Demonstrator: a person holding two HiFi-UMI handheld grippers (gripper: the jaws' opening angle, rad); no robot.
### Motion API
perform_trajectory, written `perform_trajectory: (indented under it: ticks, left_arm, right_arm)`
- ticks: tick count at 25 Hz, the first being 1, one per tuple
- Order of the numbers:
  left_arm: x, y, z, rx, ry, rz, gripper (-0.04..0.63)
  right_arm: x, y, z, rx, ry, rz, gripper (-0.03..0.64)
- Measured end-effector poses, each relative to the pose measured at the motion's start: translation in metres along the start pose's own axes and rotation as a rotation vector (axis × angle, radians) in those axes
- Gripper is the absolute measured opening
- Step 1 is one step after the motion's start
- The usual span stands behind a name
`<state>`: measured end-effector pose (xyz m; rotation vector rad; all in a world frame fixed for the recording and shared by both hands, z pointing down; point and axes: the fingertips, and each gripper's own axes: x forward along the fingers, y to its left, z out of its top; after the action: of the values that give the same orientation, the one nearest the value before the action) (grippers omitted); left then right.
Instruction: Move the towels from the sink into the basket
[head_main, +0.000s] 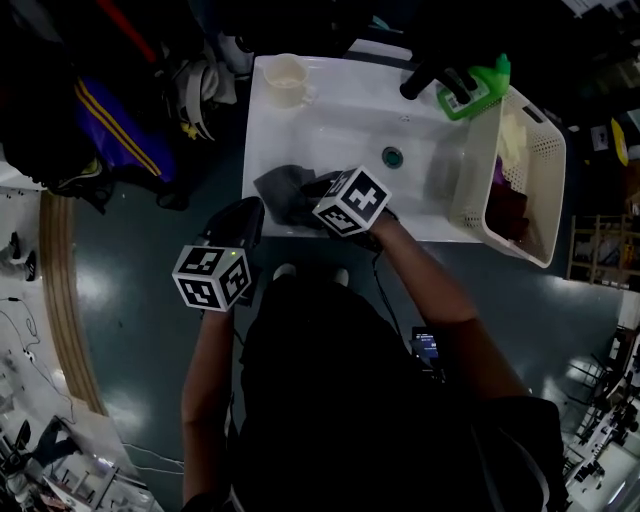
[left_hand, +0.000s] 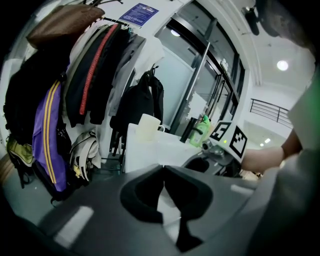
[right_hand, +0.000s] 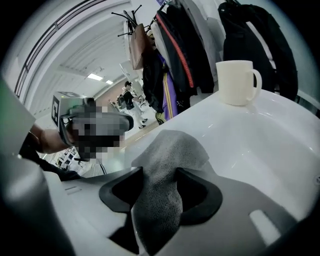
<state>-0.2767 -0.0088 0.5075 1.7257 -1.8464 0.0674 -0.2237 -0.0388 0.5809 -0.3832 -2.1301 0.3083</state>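
A dark grey towel (head_main: 283, 188) lies in the white sink (head_main: 330, 125) at its front left corner. My right gripper (head_main: 303, 203) reaches down onto it. In the right gripper view the grey towel (right_hand: 170, 162) fills the gap between the wide-set jaws of the right gripper (right_hand: 159, 189) and brushes both pads, which do not squeeze it. My left gripper (head_main: 246, 216) hovers just outside the sink's front left edge, and its jaws meet at the tips with nothing between them (left_hand: 162, 171). The cream basket (head_main: 535, 150) stands at the sink's right end with a dark red towel (head_main: 508, 212) inside.
A cream mug (head_main: 285, 80) stands on the sink's back left corner. A black faucet (head_main: 432, 76) and a green bottle (head_main: 476, 88) are at the back right, and the drain (head_main: 392, 157) is mid-basin. Coats and bags (left_hand: 75, 85) hang left of the sink.
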Motion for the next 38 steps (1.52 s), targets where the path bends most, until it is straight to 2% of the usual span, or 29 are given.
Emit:
perform_trajectory:
  ticks: [4,7,15,26,38]
  left_arm:
    - [0.004,-0.003,0.002,0.011,0.008,-0.015,0.009]
    - [0.007,-0.003,0.004,0.02,0.015,-0.025,0.009]
    - [0.012,-0.005,0.009,0.051,0.031,-0.056,0.009]
    - [0.025,-0.016,0.02,0.101,0.048,-0.118,0.009]
    - [0.049,-0.05,0.05,0.185,0.028,-0.248,0.009]
  right_arm:
    - [-0.002,0.0,0.002,0.001,-0.011,0.012,0.166]
    - [-0.008,-0.005,0.005,0.028,-0.053,-0.008,0.012]
    - [-0.012,-0.006,0.005,0.003,-0.059,-0.059,0.011]
    - [-0.038,-0.011,0.014,0.048,-0.138,-0.123,0.009]
    - [-0.088,-0.017,0.021,0.102,-0.236,-0.246,0.01]
